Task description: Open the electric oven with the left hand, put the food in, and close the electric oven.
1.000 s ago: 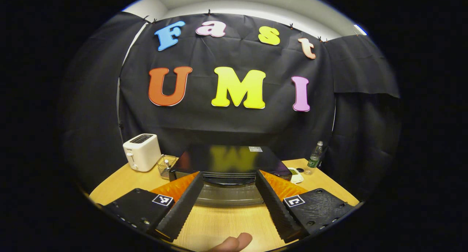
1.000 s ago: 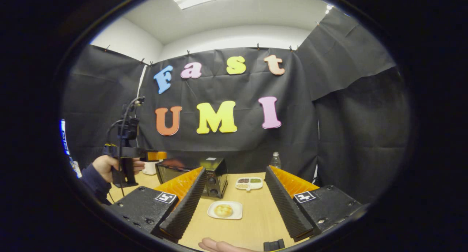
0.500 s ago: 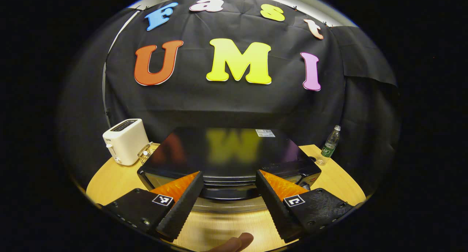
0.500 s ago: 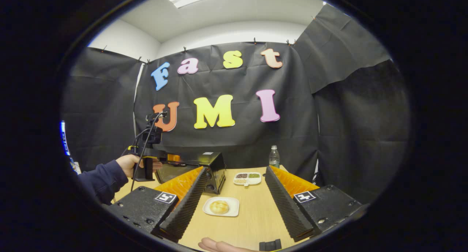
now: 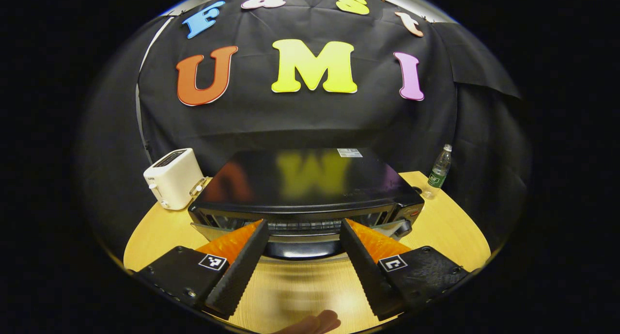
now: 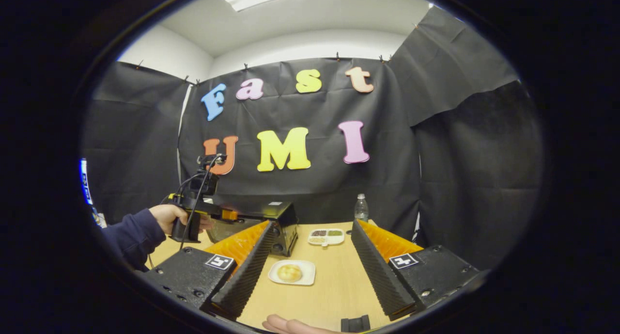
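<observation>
The oven [image 5: 310, 188] sits on the table [image 5: 436, 227], straight ahead of the left gripper [image 5: 302, 254] and close to it; its long axis runs crosswise to the fingers. The door handle [image 5: 302, 249], a dark bar along the upper front edge, lies between the two spread fingers, level with their tips. Whether either finger touches it cannot be told. The jaws stand wide apart and grip nothing. The door appears shut or only just cracked; the view does not settle which. In the right gripper view the left gripper [image 6: 227, 214], held in a sleeved hand [image 6: 167, 217], reaches to the oven's [image 6: 276, 225] top front edge, so it is by far the nearer to the handle. The right gripper [image 6: 310, 271] hangs back, jaws wide and empty, with the bun [image 6: 289, 273] on its plate [image 6: 305, 278] on the table ahead of the fingers and in front of the oven. Judged step: closing on the handle to pull the door down.
</observation>
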`<state>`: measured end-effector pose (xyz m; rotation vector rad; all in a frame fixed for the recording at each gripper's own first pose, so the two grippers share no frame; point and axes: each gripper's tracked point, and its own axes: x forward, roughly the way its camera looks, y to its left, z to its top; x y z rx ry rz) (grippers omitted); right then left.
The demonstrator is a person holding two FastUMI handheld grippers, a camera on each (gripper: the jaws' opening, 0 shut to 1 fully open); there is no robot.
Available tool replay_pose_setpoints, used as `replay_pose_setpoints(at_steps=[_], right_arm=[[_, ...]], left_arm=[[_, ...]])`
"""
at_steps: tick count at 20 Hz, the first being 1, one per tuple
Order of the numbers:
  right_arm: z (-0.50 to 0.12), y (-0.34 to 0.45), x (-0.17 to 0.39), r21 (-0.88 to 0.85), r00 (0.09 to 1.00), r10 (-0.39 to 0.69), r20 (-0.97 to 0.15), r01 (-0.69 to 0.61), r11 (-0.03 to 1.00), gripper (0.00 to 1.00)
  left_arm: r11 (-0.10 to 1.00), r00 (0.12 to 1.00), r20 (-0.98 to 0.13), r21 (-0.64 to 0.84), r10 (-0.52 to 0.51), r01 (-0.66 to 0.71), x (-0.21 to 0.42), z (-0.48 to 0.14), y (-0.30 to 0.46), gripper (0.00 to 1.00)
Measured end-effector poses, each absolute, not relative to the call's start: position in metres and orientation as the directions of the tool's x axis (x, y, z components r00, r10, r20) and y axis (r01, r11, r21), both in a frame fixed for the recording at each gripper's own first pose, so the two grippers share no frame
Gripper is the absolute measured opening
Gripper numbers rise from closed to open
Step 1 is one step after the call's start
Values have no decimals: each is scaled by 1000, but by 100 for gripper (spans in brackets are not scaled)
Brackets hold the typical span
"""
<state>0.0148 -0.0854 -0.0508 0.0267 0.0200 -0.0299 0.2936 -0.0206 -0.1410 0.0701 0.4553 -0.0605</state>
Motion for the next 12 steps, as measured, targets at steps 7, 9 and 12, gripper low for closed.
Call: replay_pose_setpoints(at_steps=[7, 9, 12], right_arm=[[-44, -77, 4, 18, 999, -32, -14, 32, 999, 99], [-44, -74, 4, 23, 999, -28, -15, 29, 999, 99], [-47, -73, 6, 27, 999, -31, -20, 31, 999, 99]], left_arm=[[996, 890, -456, 65, -26, 63, 247, -162, -21, 98], [996, 891, -453, 68, -24, 61, 237, -168, -20, 98], [996, 899, -437, 72, -18, 55, 221, -180, -19, 98]])
